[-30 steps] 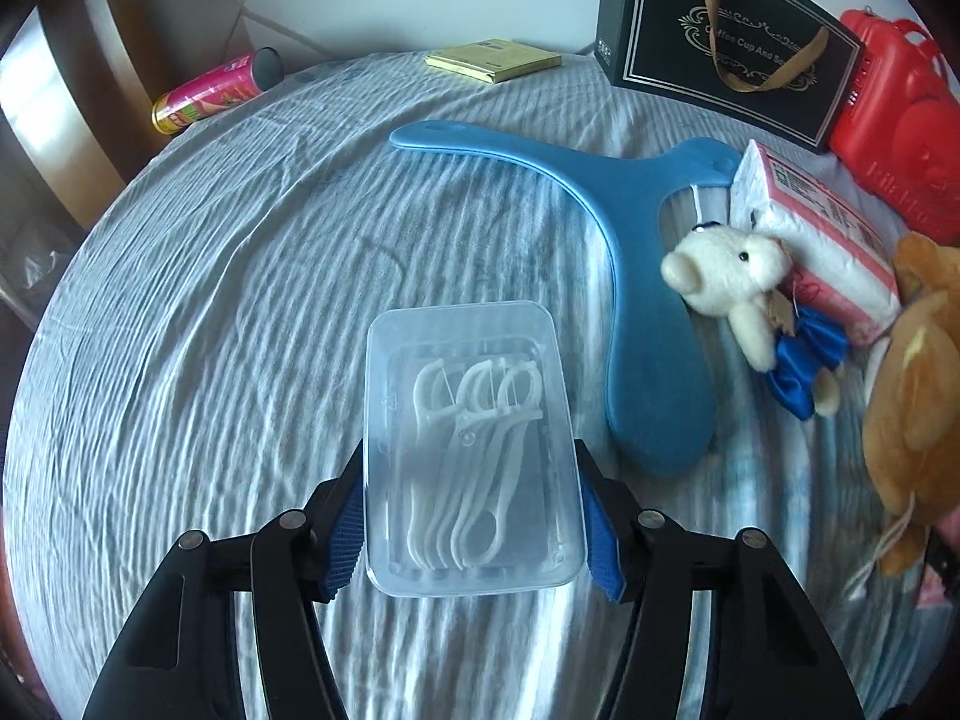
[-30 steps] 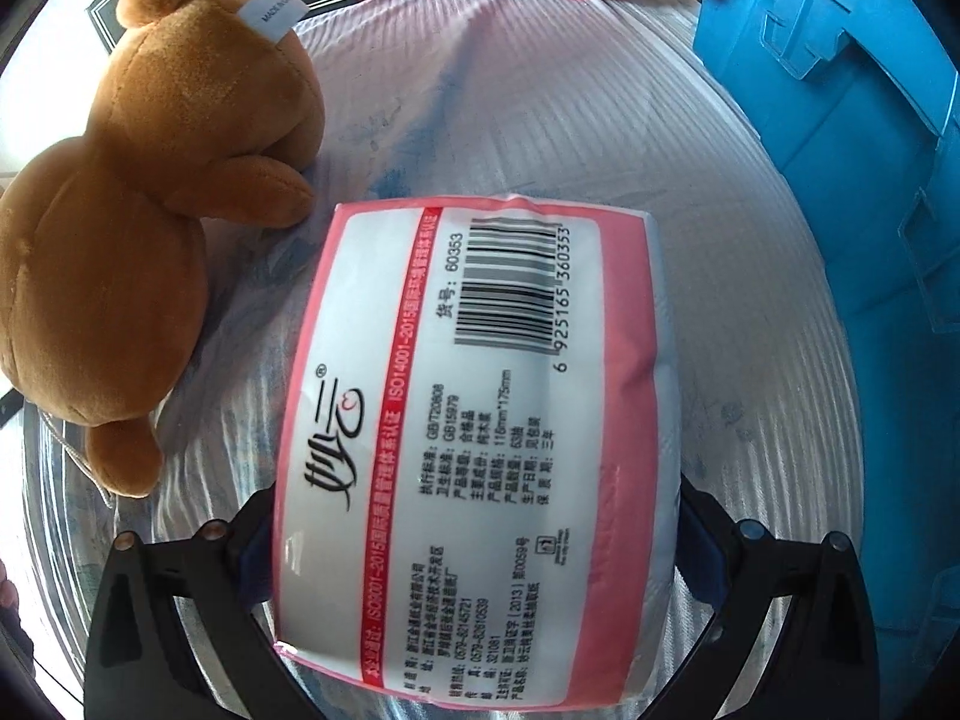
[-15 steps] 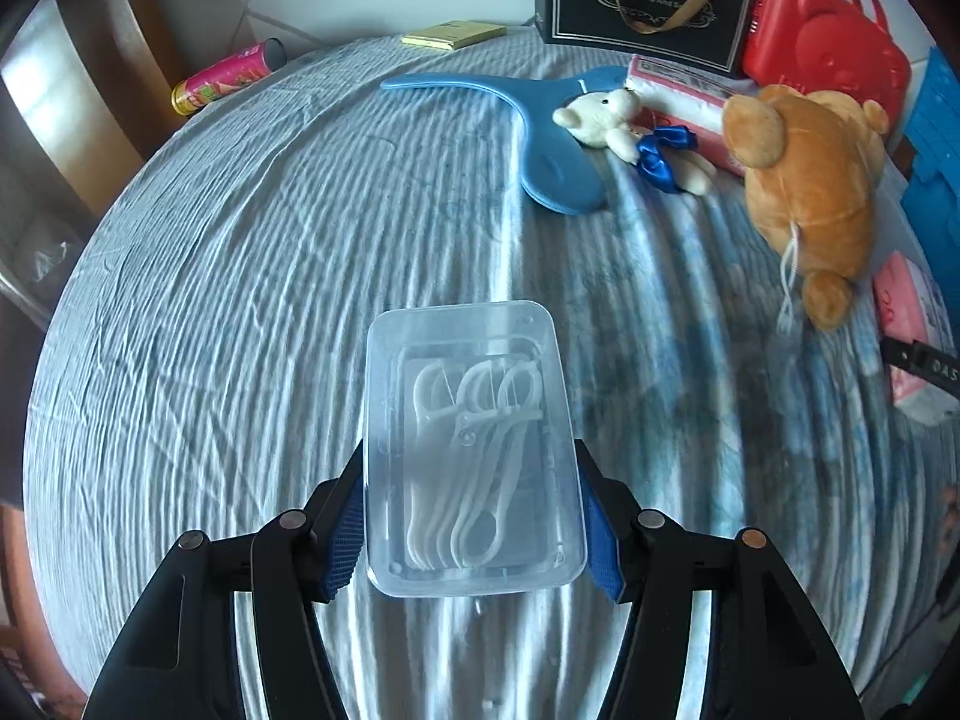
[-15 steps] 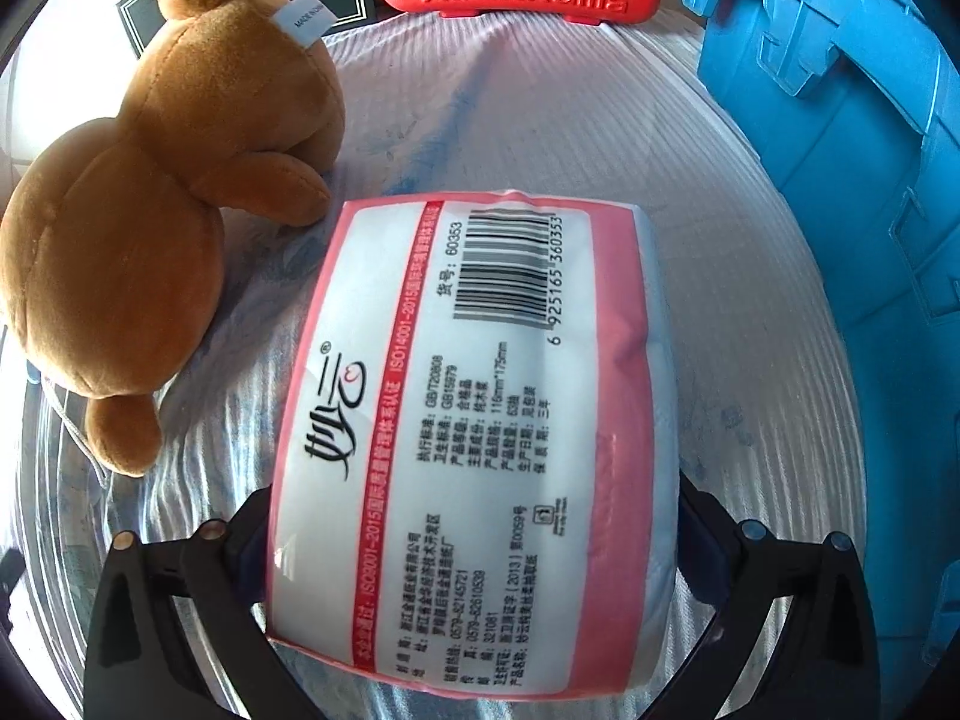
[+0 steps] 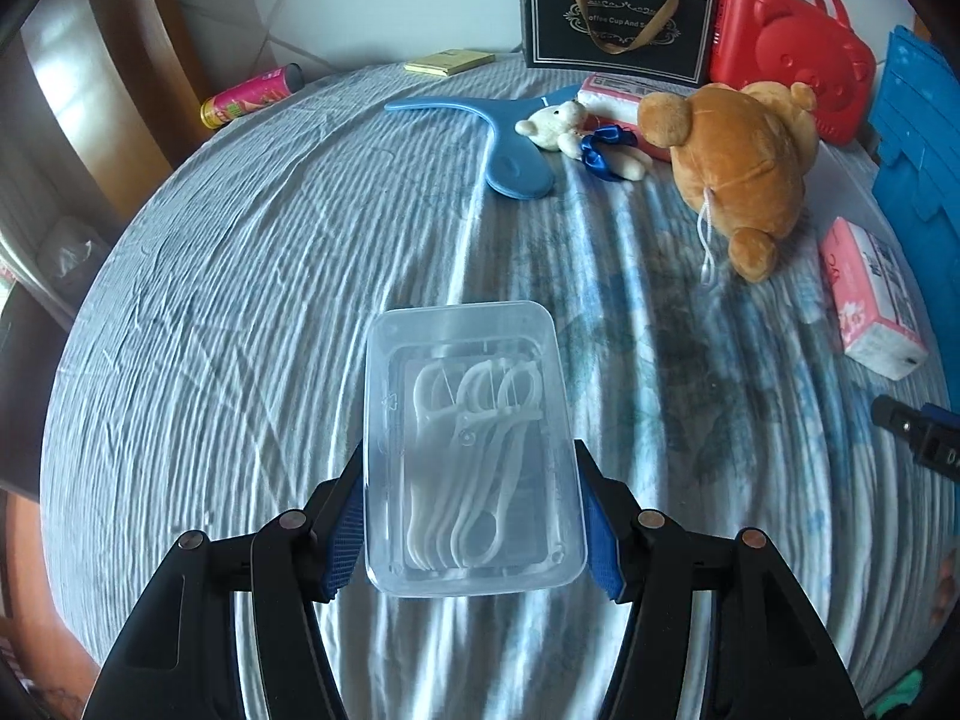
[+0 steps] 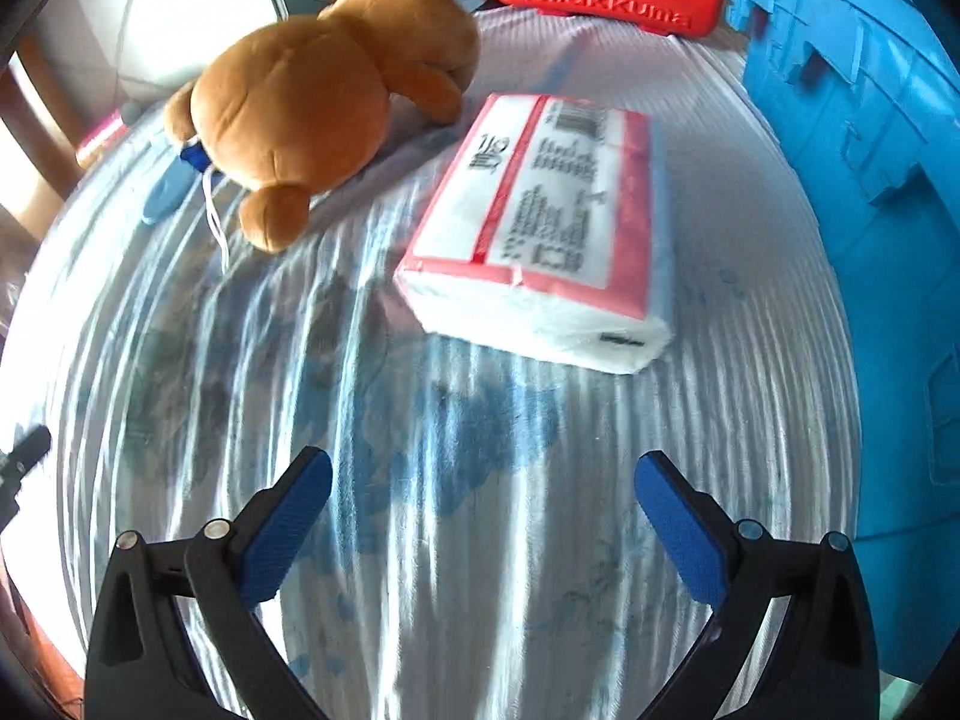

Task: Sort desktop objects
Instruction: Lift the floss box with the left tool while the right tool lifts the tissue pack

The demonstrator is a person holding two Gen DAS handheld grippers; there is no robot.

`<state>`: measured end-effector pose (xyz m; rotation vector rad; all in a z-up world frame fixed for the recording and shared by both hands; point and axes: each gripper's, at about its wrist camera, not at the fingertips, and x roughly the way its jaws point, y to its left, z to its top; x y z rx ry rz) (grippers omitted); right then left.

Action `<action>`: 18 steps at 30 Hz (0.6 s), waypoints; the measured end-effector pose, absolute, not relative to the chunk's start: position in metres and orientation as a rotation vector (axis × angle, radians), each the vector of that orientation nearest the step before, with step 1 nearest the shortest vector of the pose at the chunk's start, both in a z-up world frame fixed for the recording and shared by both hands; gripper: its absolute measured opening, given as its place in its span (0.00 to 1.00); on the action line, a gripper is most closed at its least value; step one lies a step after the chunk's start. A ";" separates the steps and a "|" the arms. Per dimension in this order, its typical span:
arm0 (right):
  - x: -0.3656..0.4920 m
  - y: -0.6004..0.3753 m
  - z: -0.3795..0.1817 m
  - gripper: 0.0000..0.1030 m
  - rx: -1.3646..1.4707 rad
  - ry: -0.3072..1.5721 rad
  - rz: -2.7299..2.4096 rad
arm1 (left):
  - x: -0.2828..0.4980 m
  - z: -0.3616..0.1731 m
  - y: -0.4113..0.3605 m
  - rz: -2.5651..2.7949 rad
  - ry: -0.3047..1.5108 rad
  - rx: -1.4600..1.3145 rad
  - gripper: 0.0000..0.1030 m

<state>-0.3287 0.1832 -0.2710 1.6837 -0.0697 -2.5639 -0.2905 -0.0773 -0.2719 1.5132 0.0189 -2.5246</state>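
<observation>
Released since half a second ago, the pink-and-white plastic-wrapped tissue pack (image 6: 543,222) now lies flat on the wrinkled blue-and-white cloth of the desk (image 6: 480,510), ahead of the right gripper (image 6: 483,525), whose blue-padded jaws stand wide apart with nothing between them. Going left to right in the left wrist view: a pink cylindrical can (image 5: 252,95) lies at the far left edge of the desk, a yellow notepad (image 5: 449,62) sits near the far edge, and a blue plastic hanger (image 5: 498,144) stretches toward the middle. Nearer the camera, the left gripper (image 5: 471,525) has its jaws clamped on the sides of a clear rectangular plastic box (image 5: 471,450) holding white floss picks (image 5: 474,462), carried above the cloth. Beyond it a small white plush bear with a blue bow (image 5: 579,135) lies touching the hanger, with a black paper gift bag (image 5: 618,21) standing behind. A large brown plush bear (image 5: 738,162) lies just right of the white one, in front of a red bear-shaped plastic case (image 5: 792,48). The tissue pack lies near the brown bear's foot, and a blue plastic crate (image 5: 918,144) stands at the far right, beside the pack.
</observation>
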 end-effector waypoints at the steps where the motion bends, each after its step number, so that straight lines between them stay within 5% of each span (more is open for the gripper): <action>1: -0.330 0.193 -0.267 1.00 1.665 -0.117 -2.581 | -0.288 -0.270 -0.073 -2.524 0.020 1.507 0.58; 11: -0.403 0.224 -0.264 1.00 1.566 -0.350 -2.646 | -0.305 -0.276 -0.056 -2.561 0.010 1.543 0.58; 18: -0.391 0.202 -0.264 1.00 1.494 -0.256 -2.741 | -0.331 -0.284 -0.058 -2.600 -0.017 1.588 0.58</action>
